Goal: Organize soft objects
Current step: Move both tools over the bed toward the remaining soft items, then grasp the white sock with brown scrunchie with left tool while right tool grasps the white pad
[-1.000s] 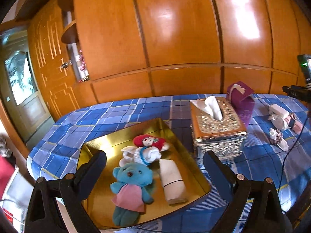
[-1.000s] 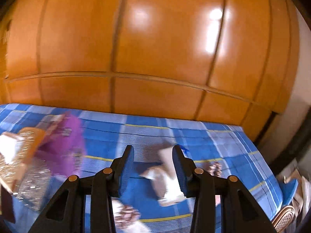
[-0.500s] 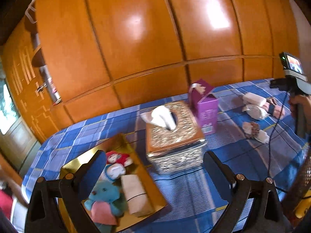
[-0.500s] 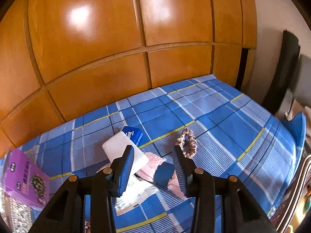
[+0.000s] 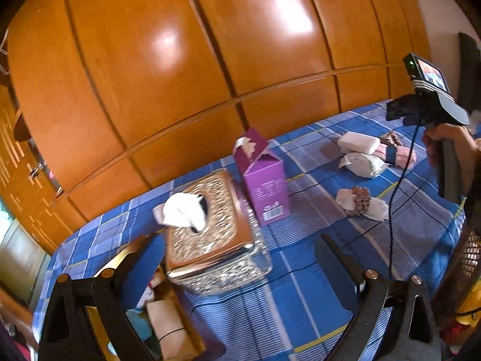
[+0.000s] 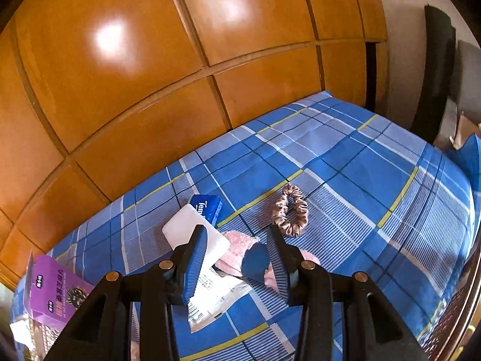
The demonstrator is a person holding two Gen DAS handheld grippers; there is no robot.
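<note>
Swinging rightward, the left gripper (image 5: 240, 267) now frames the tissue box (image 5: 207, 225), its fingers wide and empty. Lower now, the right gripper (image 6: 237, 258) hangs half-open over the pink sock (image 6: 237, 249), beside the scrunchie (image 6: 290, 210).

Both views are bright and warm, lit from the camera side: the glossy wooden wardrobe panels (image 5: 180, 90) throw back broad white glare patches, one large near the top and one softer lower left. Fisheye bending curves the panel seams strongly, and the corners fall to black vignette. The left wrist view is softly smeared, most on the ornate tissue box (image 5: 207, 228) and the gold tray (image 5: 120, 258). The right wrist view is sharper; the plaid bedsheet (image 6: 360, 180) reads crisply, with short soft shadows beside the scrunchie (image 6: 290, 210).
</note>
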